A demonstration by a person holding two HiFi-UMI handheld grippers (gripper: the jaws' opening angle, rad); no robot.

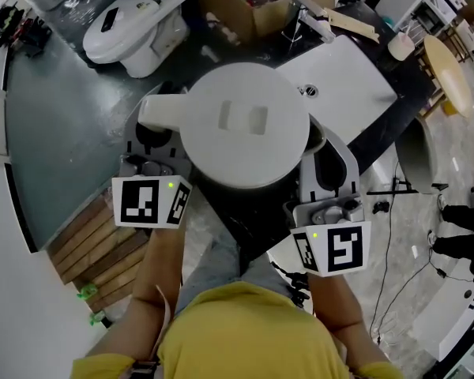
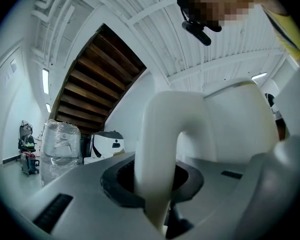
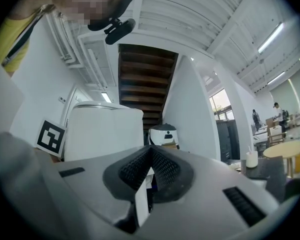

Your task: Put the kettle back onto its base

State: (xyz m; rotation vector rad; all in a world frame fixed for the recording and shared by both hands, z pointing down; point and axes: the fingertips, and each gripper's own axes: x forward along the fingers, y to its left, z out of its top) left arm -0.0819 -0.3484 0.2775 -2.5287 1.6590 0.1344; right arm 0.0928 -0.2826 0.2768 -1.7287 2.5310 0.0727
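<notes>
1. Yellow-shirted person (image 1: 245, 330) fills the bottom of the head view, closest to the lens, with both forearms reaching forward to the two tools.
2. The kettle (image 1: 245, 121) is a big white drum with a flat round lid and a dark lower part. It is carried between the two grippers in front of the person's chest, above a dark floor. In the left gripper view its body (image 2: 235, 119) rises just right of the jaws; in the right gripper view it (image 3: 107, 129) stands at left.
3. A white slab (image 1: 347, 77) with a small round hole lies beyond the kettle, to the right.
4. A white toilet (image 1: 134, 18) sits at upper left, well apart from the kettle.
5. An open cardboard box (image 1: 257, 6) stands at the top, between the toilet and the slab.
6. Wooden slats (image 1: 95, 247) lie on the floor beside the person's left arm.
7. The left gripper (image 1: 152, 136) is at the kettle's left side. Its jaws (image 2: 155, 179) are clamped on the kettle's curved white handle (image 2: 162, 134), which arches up out of the dark pads.
8. The right gripper (image 1: 330, 155) is at the kettle's right side. Its ribbed pads (image 3: 150, 166) are drawn together, pinching a thin white strip (image 3: 142, 199); I cannot tell what that strip belongs to.
9. Each gripper carries a marker cube (image 1: 150, 202) near the person's wrist.
</notes>
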